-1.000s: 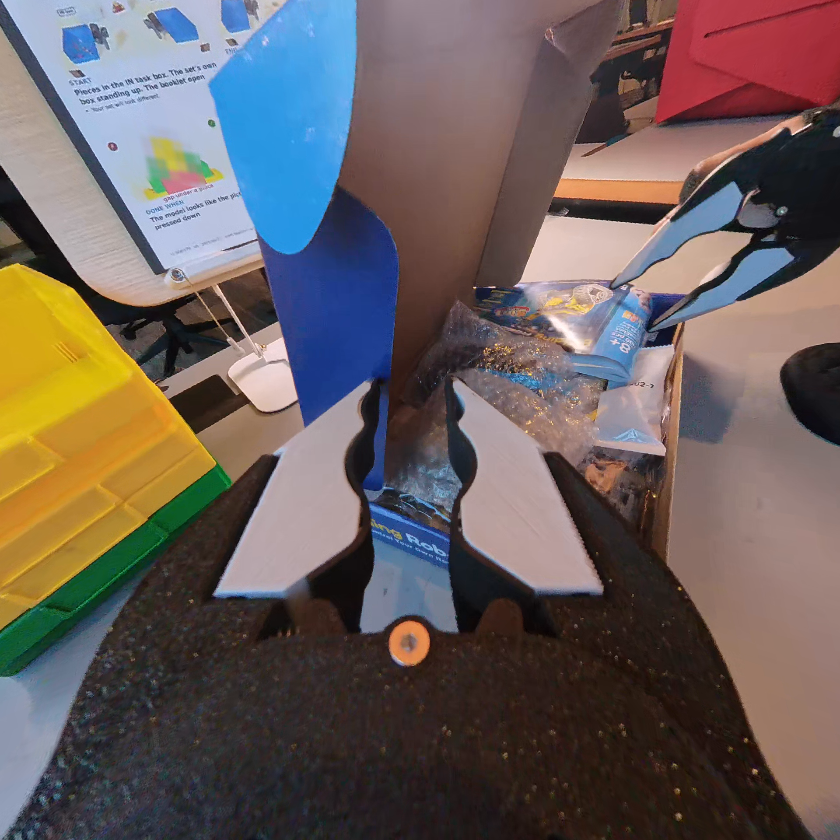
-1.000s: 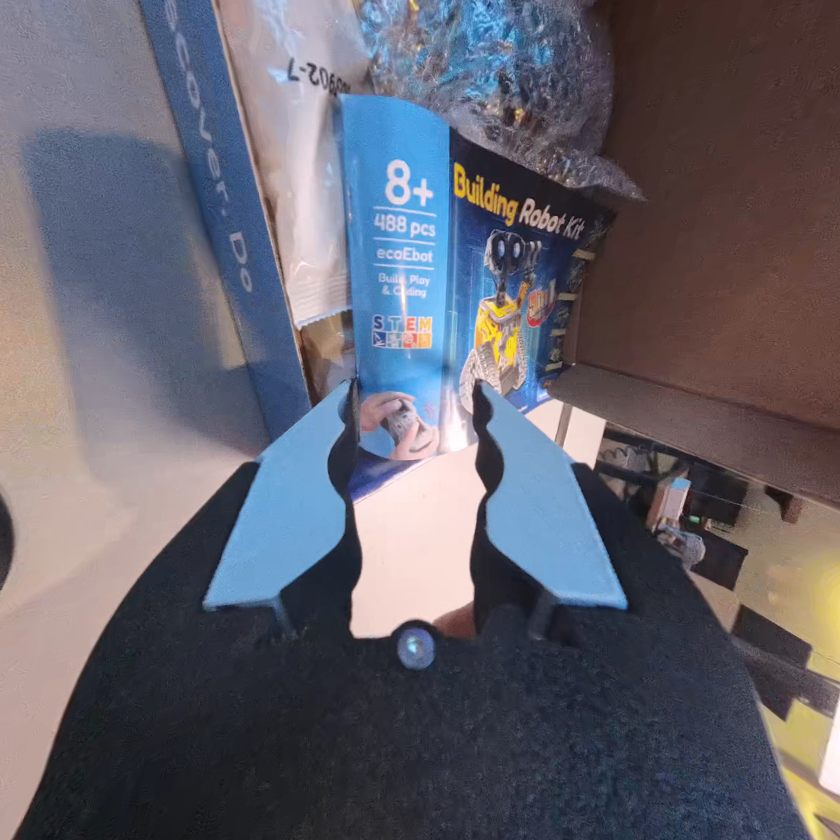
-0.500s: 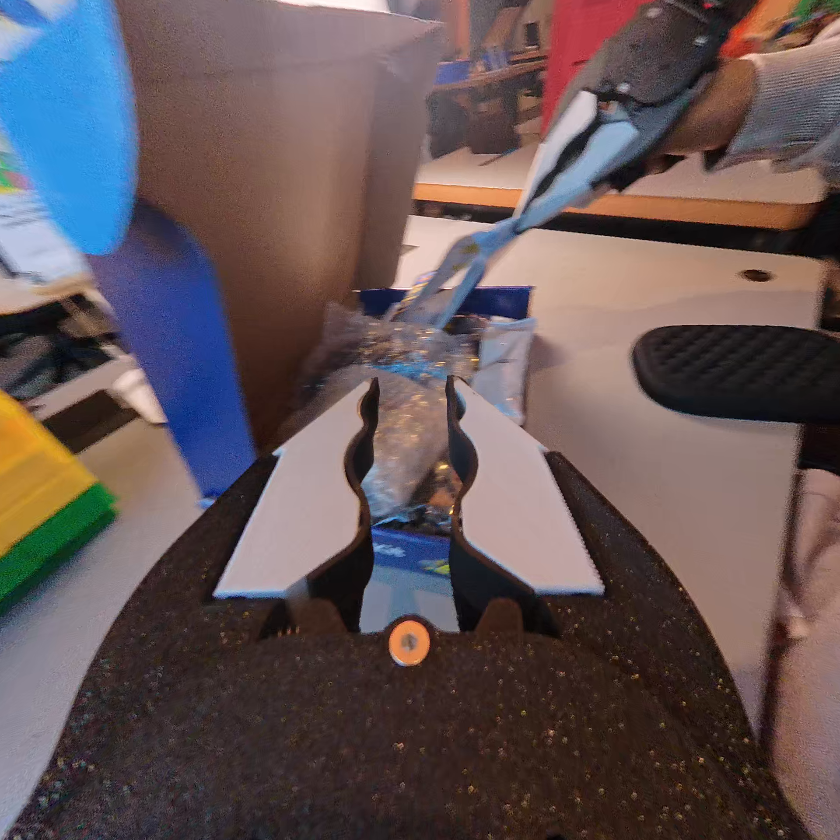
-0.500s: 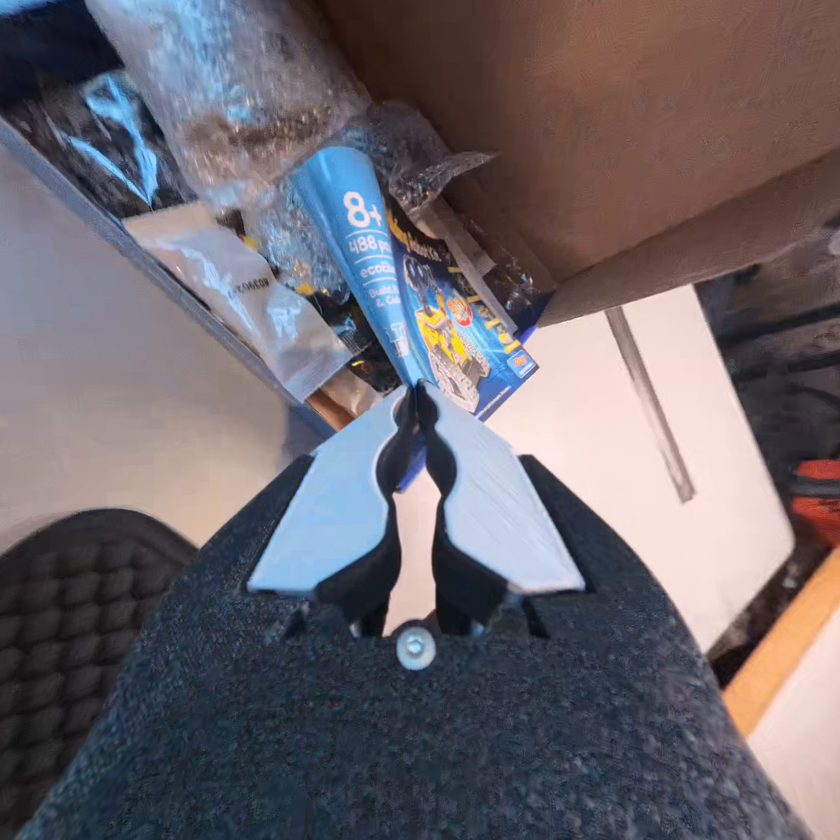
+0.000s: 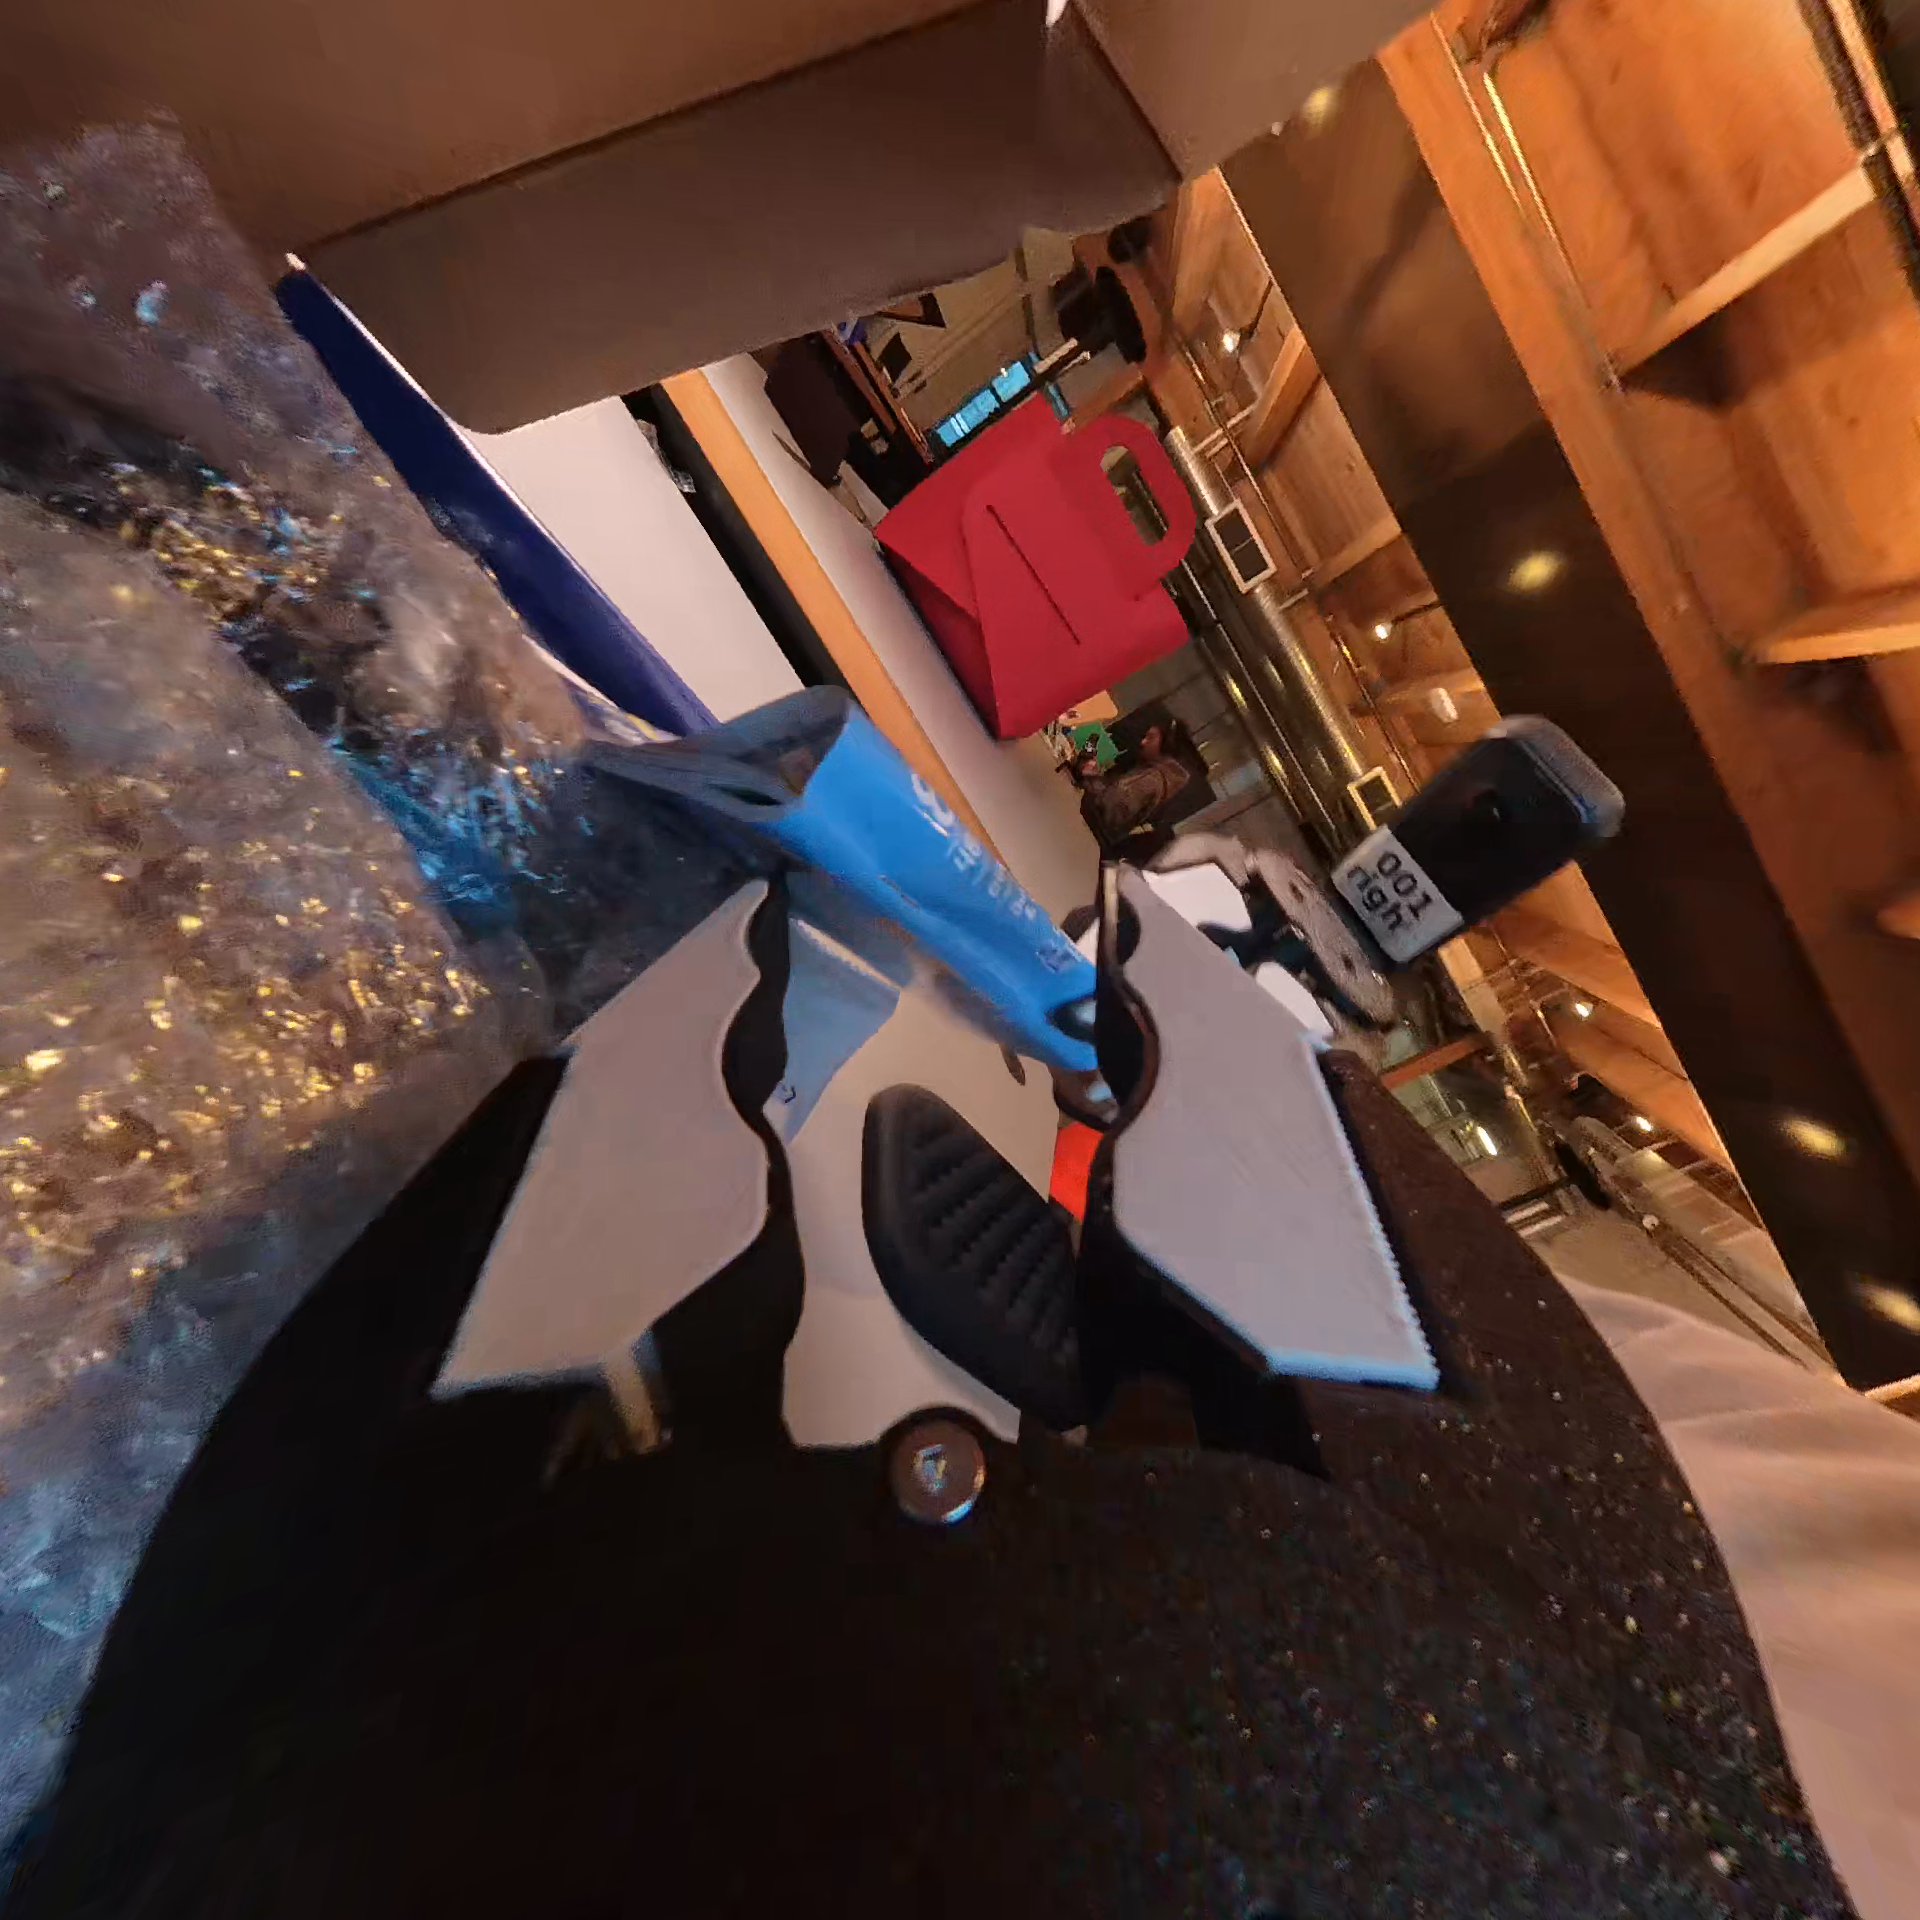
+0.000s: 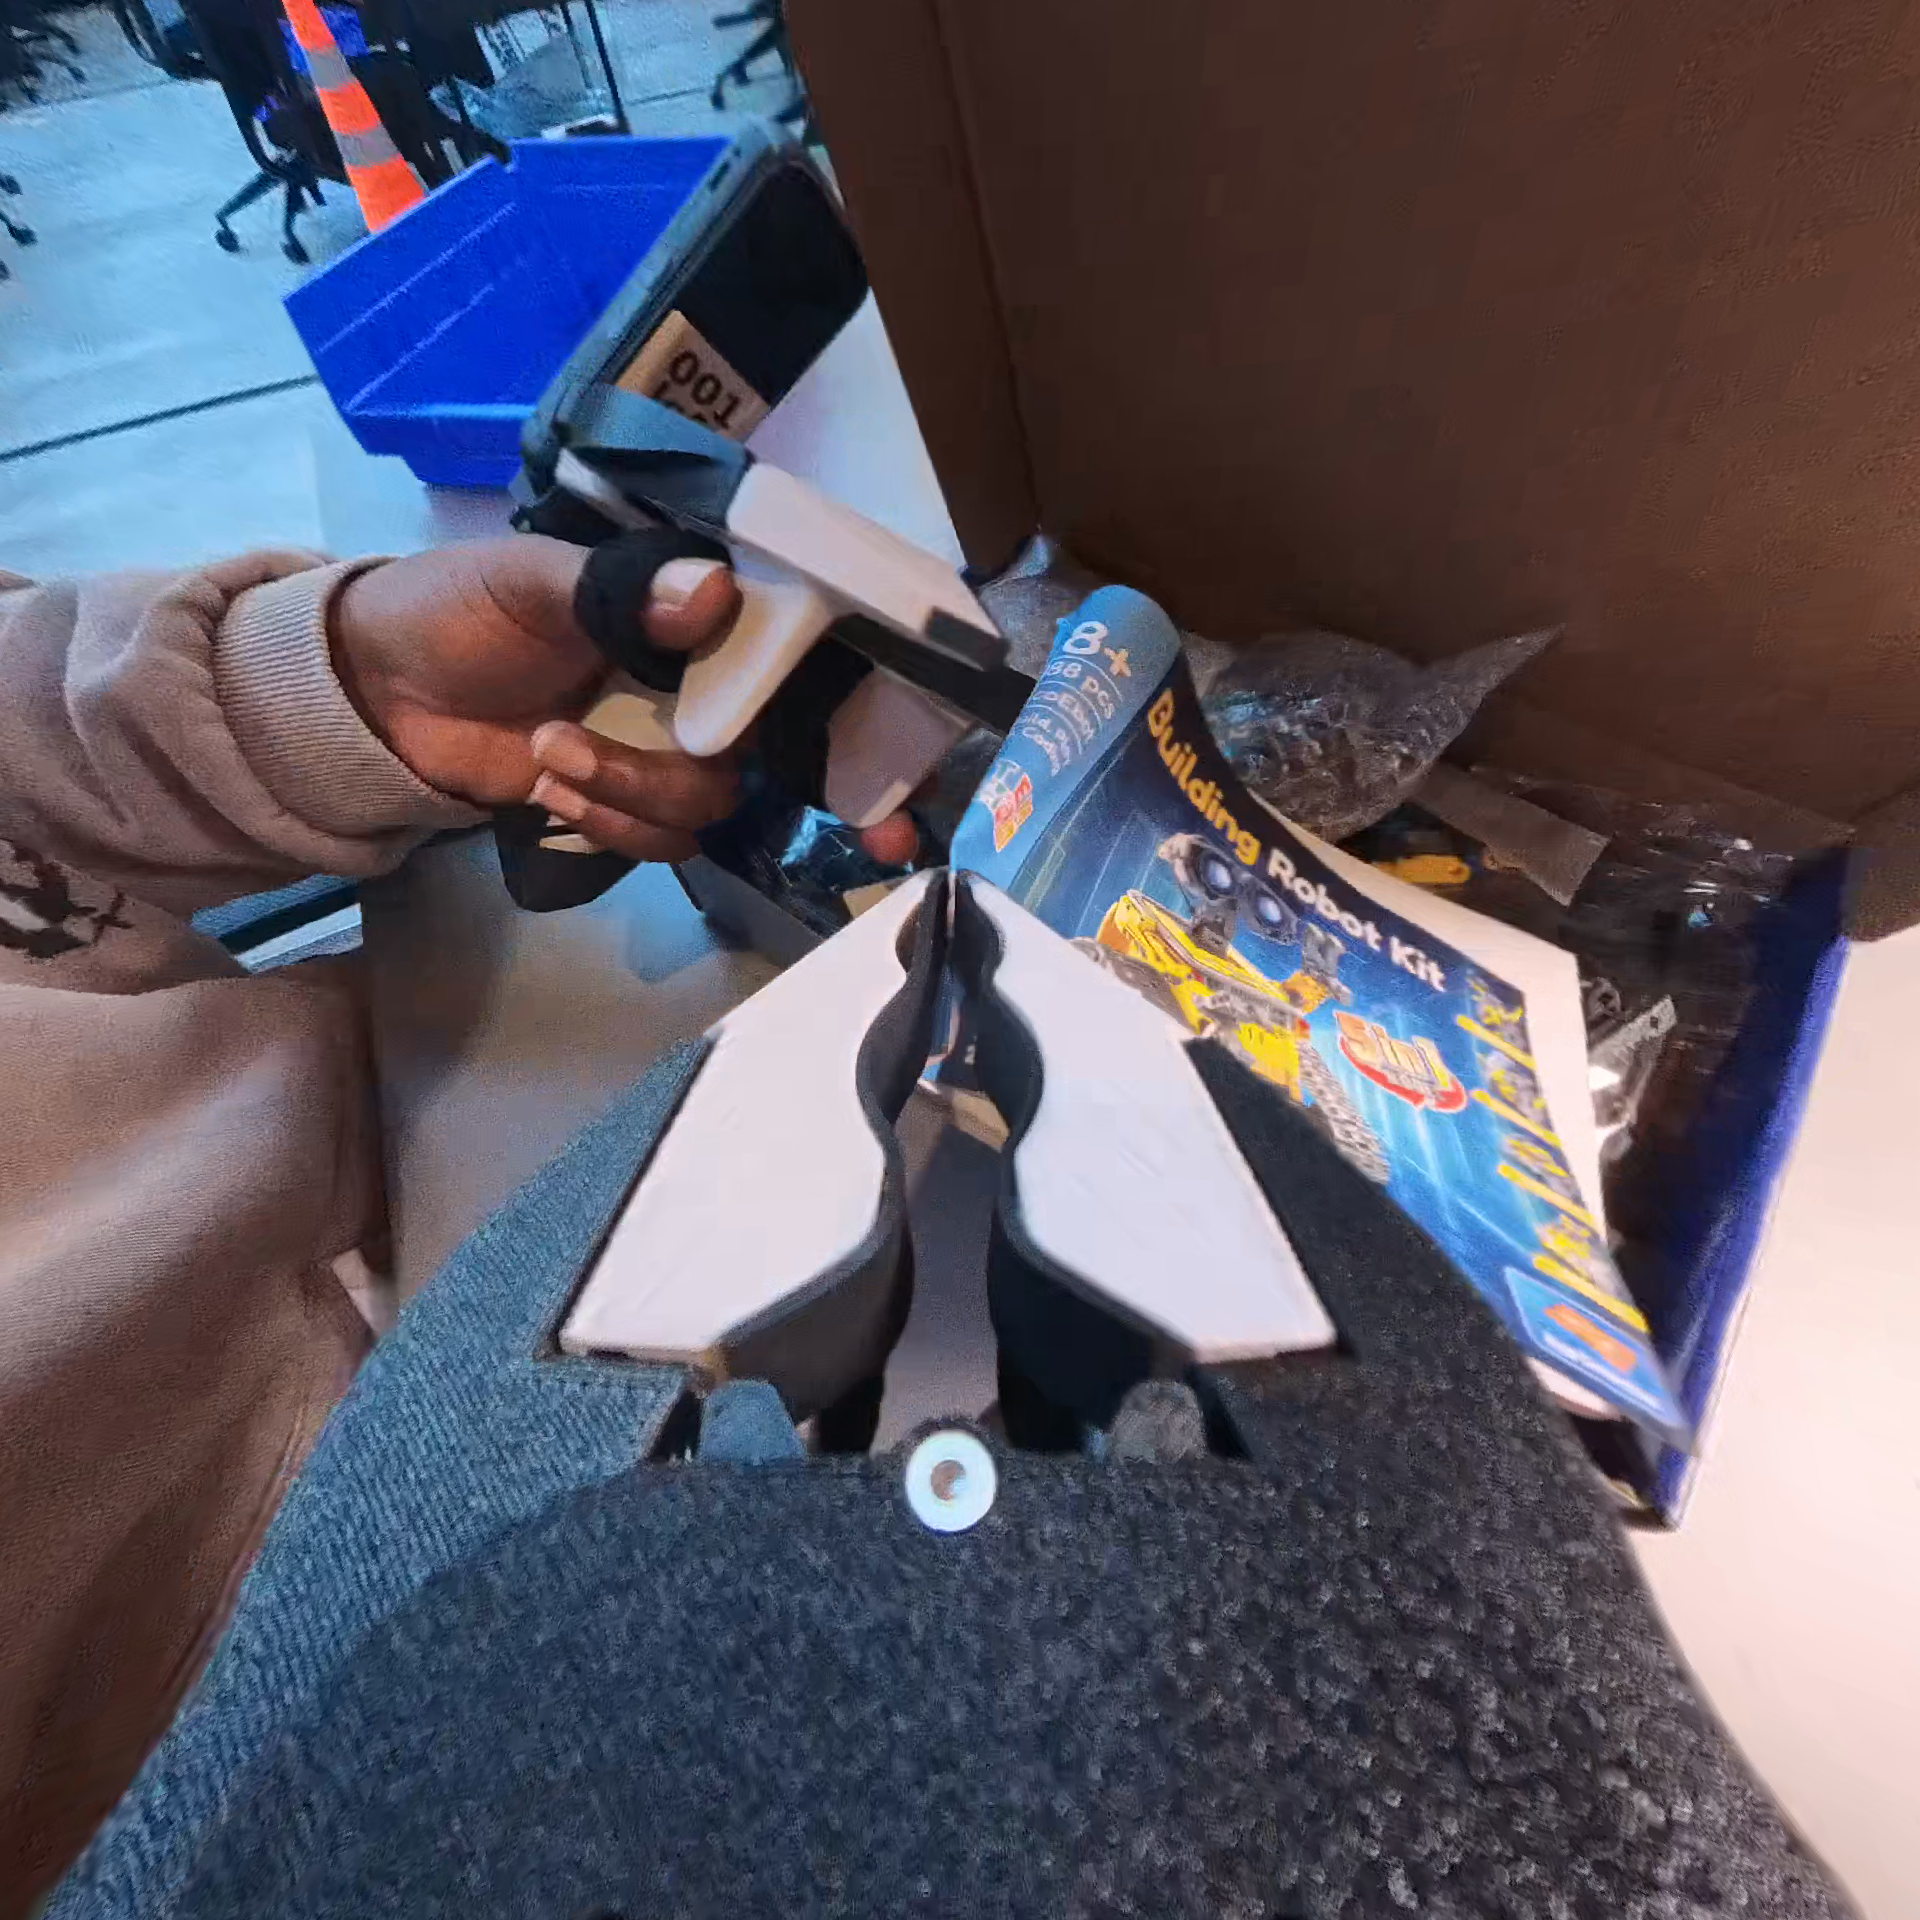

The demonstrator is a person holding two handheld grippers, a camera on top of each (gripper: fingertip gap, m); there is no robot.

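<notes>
A blue instruction booklet (image 6: 1299,997) with a yellow robot on its cover lies tilted over the open blue box (image 6: 1766,1143). My right gripper (image 6: 951,894) is shut on the booklet's near edge. My left gripper (image 5: 935,894) is open, with the booklet's light-blue spine (image 5: 883,831) lying across the gap between its fingers. In the right wrist view the left gripper (image 6: 810,582) is held by a hand at the booklet's curled top; its fingertips are hidden behind the booklet. Bubble-wrapped bags of parts (image 5: 208,935) fill the box beside the left gripper.
The box's brown cardboard lid (image 6: 1351,312) stands upright behind the contents. A blue bin (image 6: 499,281) and an orange cone (image 6: 353,135) are beyond the table. A red paper bag (image 5: 1018,582) stands on a far table. A black ribbed pad (image 5: 966,1216) lies on the white table. About 5 cm separates my left fingertips from my right.
My left gripper has tilted, opened wider and moved up to the booklet's spine. My right gripper stays shut on the booklet and has lifted it out over the box.
</notes>
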